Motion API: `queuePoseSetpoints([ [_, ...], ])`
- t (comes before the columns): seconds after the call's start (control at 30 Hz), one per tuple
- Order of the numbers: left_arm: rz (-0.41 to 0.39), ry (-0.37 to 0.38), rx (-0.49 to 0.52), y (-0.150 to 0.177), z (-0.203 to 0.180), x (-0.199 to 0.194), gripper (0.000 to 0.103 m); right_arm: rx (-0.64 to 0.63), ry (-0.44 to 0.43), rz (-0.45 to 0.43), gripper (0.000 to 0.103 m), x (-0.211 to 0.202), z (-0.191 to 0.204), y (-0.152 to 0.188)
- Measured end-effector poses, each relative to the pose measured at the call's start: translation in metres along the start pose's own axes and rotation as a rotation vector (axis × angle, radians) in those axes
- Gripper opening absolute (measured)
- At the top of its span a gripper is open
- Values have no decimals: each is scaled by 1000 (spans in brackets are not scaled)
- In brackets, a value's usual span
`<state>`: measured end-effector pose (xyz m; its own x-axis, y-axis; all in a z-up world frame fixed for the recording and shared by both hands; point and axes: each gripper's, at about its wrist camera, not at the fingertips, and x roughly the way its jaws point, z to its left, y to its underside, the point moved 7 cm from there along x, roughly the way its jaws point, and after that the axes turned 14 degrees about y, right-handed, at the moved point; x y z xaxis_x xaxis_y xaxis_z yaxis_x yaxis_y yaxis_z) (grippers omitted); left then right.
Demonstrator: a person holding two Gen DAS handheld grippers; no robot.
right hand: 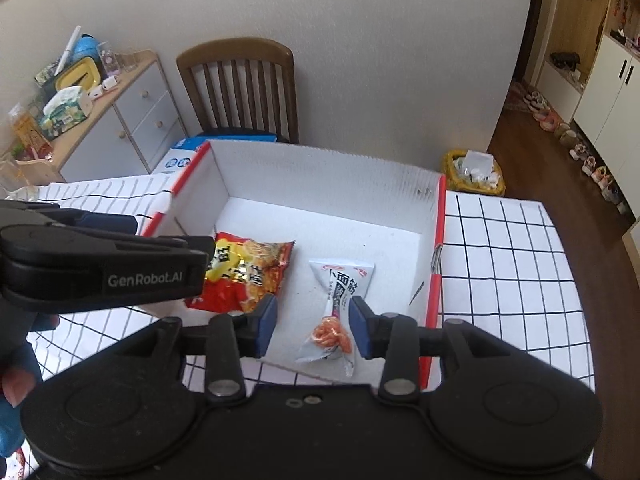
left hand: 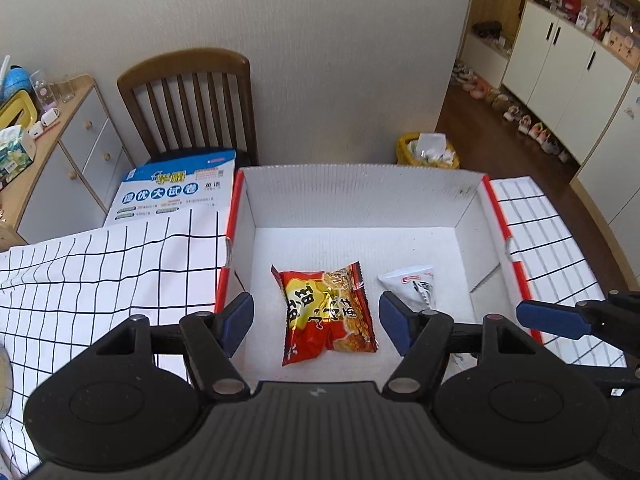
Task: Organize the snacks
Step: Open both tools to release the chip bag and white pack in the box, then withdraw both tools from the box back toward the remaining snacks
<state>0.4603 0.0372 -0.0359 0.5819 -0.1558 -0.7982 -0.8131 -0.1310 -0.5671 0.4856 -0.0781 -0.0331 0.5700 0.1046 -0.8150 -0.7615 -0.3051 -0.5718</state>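
Note:
A white cardboard box (left hand: 360, 196) with red edges stands open on the checked tablecloth. A red and yellow noodle snack packet (left hand: 328, 312) lies flat on its floor, and a small white packet (left hand: 412, 284) lies to its right. My left gripper (left hand: 316, 314) hangs open above the red packet, with nothing between its blue pads. In the right wrist view my right gripper (right hand: 313, 316) is open over the white packet (right hand: 336, 300), its pads clear of it. The red packet (right hand: 248, 276) lies to the left there, partly behind the left gripper's body (right hand: 108, 268). The box wall (right hand: 320, 184) rises behind both.
A wooden chair (left hand: 192, 100) stands beyond the table against the wall. A blue and white booklet (left hand: 176, 192) lies left of the box. A cluttered cabinet (left hand: 60, 140) is at far left and a yellow bin (left hand: 426, 150) on the floor. A hand (right hand: 16, 388) shows at lower left.

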Motion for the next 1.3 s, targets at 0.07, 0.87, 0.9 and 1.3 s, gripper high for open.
queuePoseSetpoints([
  [0.07,-15,11,-1,3,-1,-12,69,-2,-8,-11,41,-10,2,1],
  [0.87,-171,87,25,71,-17,-132,69,64,-104,-152,79,-118,0,51],
  [0.9,-177,95,24,75,-17,-136,69,69,-111,-157,81,-123,0,54],
  [1.3,-242,111,18,121,-14,-174,79,102,-174,-244,97,-169,0,94],
])
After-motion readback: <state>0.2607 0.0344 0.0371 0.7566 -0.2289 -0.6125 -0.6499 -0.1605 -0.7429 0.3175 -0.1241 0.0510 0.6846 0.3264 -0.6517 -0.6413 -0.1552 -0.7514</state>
